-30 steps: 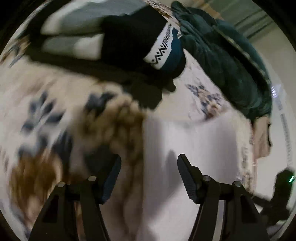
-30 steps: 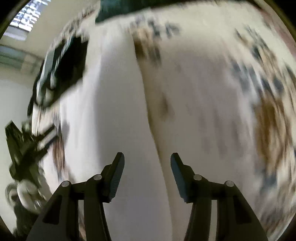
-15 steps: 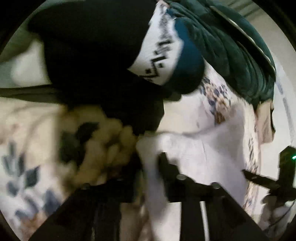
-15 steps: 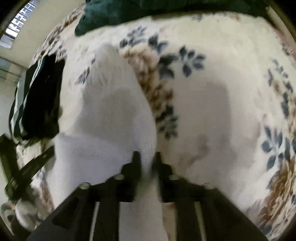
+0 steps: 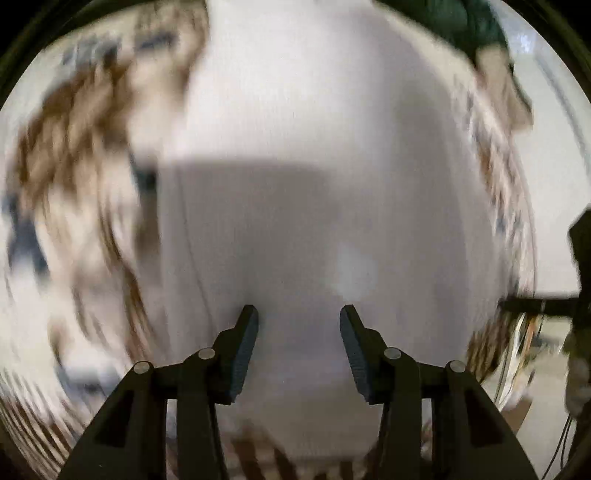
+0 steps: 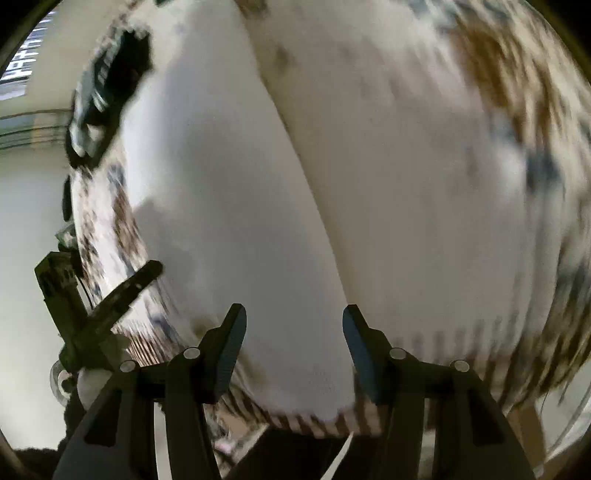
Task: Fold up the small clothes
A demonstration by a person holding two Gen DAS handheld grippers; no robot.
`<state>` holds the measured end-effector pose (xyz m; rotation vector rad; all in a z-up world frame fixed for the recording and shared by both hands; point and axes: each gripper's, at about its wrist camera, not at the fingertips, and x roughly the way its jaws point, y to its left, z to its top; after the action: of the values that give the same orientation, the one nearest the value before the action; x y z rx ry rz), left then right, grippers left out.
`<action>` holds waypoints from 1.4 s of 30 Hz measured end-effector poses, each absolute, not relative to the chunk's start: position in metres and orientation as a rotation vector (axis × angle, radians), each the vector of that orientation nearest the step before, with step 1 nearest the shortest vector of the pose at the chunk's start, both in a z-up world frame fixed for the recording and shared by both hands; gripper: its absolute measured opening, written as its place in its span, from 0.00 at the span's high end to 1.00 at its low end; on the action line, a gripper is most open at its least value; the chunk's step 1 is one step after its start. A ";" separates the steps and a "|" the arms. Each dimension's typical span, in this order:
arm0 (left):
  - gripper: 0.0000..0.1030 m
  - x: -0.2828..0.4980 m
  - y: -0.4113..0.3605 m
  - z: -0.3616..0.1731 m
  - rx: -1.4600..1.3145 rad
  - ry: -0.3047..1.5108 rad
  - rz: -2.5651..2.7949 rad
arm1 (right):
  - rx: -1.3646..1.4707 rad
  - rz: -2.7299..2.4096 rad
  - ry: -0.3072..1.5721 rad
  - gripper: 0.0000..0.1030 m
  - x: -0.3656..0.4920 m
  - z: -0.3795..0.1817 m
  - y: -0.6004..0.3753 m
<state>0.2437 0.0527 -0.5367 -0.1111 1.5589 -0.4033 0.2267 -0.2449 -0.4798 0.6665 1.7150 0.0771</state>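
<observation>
Both grippers had let go since half a second before: then each was pinched on an edge of the white cloth, and now the left gripper point(image 5: 298, 317) and the right gripper point(image 6: 293, 317) stood with jaws wide apart and nothing between them. The views had also swung, so the dark folded pile that filled the left camera earlier was gone from it.

The cloth point(image 5: 314, 177) lay flat on the bed point(image 5: 74, 155), on its flowered cover, and filled the middle of the left view. A straight shaded step ran across it, probably the edge of a layer laid over, which suggests a fold had just been set down; the blur leaves that uncertain. In the right view the same cloth point(image 6: 221, 184) ran as a long white strip away from the jaws, its near end reaching the bed's edge just under the tips.

Both grippers hung low and close over the near end of the cloth, likely because that was where they had released it. Whether the tips touched the fabric could not be told. The left gripper appeared at the left side of the right view, beside the bed's edge.

The dark pile point(image 6: 107, 96) sat well apart at the far end of the bed, out of the way, seemingly the place for finished pieces. A green garment point(image 5: 469, 26) lay at the top of the left view.

Next, by my judgement, came a fresh grip for another fold or a smoothing pass.
</observation>
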 end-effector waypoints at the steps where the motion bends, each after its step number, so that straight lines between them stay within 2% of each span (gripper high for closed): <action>1: 0.58 0.227 0.055 -0.536 -0.108 1.563 -0.393 | 0.651 0.072 1.728 0.45 0.213 -0.487 -0.242; 7: 0.58 0.164 0.090 -0.511 -0.196 1.587 -0.227 | 0.527 0.097 1.752 0.45 0.147 -0.501 -0.225; 10: 0.58 0.152 0.116 -0.504 -0.379 1.526 -0.142 | 0.528 0.103 1.737 0.45 0.135 -0.506 -0.214; 13: 0.58 0.148 0.123 -0.517 -0.560 1.501 -0.089 | 0.556 0.071 1.714 0.45 0.127 -0.513 -0.212; 17: 0.61 0.152 0.104 -0.549 -0.529 1.507 -0.014 | 0.671 -0.015 1.715 0.45 0.112 -0.540 -0.219; 18: 0.79 0.151 0.098 -0.549 -0.500 1.468 0.006 | 0.700 -0.027 1.711 0.56 0.111 -0.544 -0.218; 19: 0.92 0.151 0.094 -0.547 -0.489 1.444 -0.001 | 0.757 -0.030 1.676 0.74 0.105 -0.546 -0.221; 20: 0.92 0.152 0.088 -0.545 -0.476 1.429 -0.003 | 0.779 -0.027 1.664 0.94 0.101 -0.546 -0.221; 23: 0.93 0.143 0.087 -0.519 -0.436 1.343 0.006 | 0.768 -0.025 1.637 0.95 0.090 -0.538 -0.221; 27: 0.93 0.136 0.114 -0.502 -0.435 1.319 0.032 | 0.745 -0.007 1.627 0.96 0.077 -0.521 -0.216; 32: 0.92 0.141 0.117 -0.539 -0.407 1.420 0.017 | 0.712 -0.007 1.661 0.96 0.073 -0.529 -0.208; 35: 0.88 0.150 0.115 -0.552 -0.398 1.462 -0.021 | 0.680 -0.017 1.699 0.96 0.080 -0.548 -0.197; 37: 0.77 0.152 0.119 -0.545 -0.473 1.454 -0.048 | 0.670 0.015 1.721 0.95 0.088 -0.554 -0.194; 38: 0.74 0.152 0.128 -0.537 -0.493 1.434 -0.055 | 0.669 0.029 1.730 0.88 0.091 -0.555 -0.192; 39: 0.64 0.152 0.134 -0.529 -0.499 1.414 -0.042 | 0.675 0.041 1.739 0.82 0.093 -0.552 -0.194; 40: 0.47 0.151 0.138 -0.525 -0.515 1.398 -0.043 | 0.689 0.061 1.734 0.78 0.093 -0.550 -0.197; 42: 0.34 0.152 0.148 -0.524 -0.568 1.362 -0.042 | 0.712 0.087 1.709 0.45 0.095 -0.540 -0.206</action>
<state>0.1517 0.1480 -0.5238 -0.5683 1.3623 -0.0417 0.0948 -0.2056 -0.5397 0.7123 1.7090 0.0866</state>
